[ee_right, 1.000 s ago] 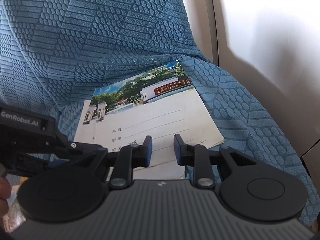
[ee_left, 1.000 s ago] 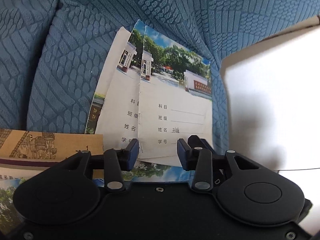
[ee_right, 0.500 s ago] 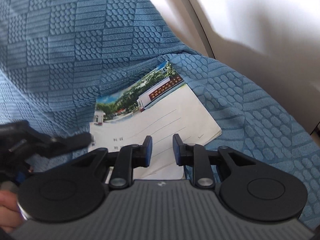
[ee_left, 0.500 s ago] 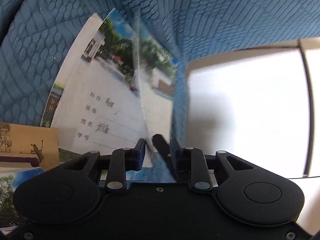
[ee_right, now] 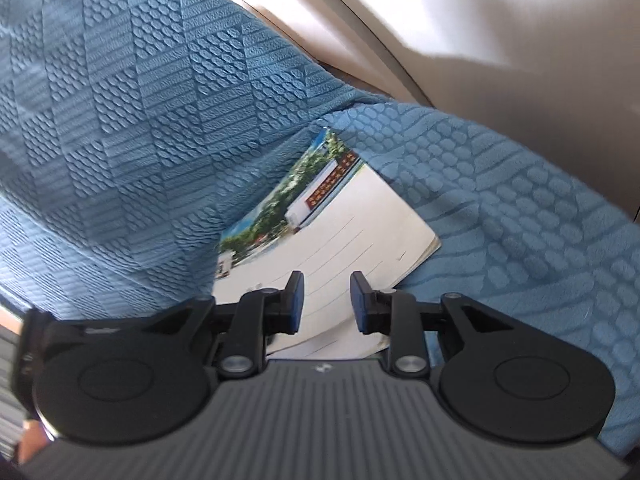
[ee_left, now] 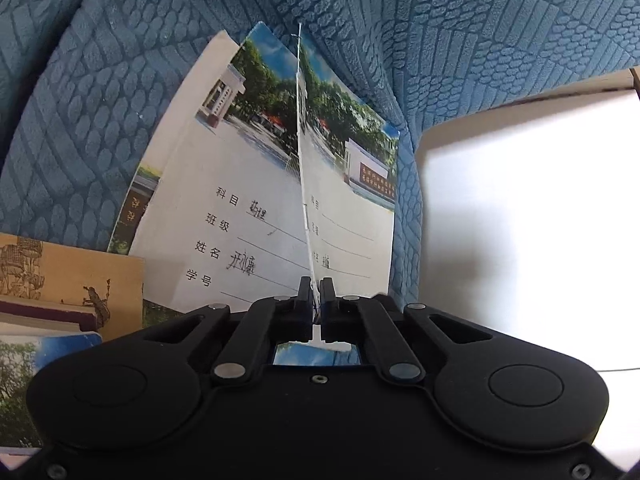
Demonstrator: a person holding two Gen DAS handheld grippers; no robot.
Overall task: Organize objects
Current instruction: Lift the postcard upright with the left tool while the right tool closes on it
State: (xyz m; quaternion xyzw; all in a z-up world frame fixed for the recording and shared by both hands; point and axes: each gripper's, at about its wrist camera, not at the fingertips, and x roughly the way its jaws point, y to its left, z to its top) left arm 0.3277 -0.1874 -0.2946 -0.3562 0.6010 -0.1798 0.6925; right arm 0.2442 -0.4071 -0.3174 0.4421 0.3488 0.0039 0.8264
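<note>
between the left gripper's (ee_left: 316,294) fingers, a notebook cover (ee_left: 302,168) stands pinched on edge, more notebooks (ee_left: 224,208) just beyond on blue cushion (ee_left: 100,100). right gripper (ee_right: 326,302) fingers opening, nothing between, notebook (ee_right: 352,224) just ahead.

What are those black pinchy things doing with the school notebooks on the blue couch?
A person is tidying up with two handheld grippers. The left gripper is pinched shut on the edge of a notebook, holding it up on edge over another notebook lying on the blue sofa cover. The right gripper hovers over a notebook, its jaws opening with nothing between them. More books are stacked at the left.
</note>
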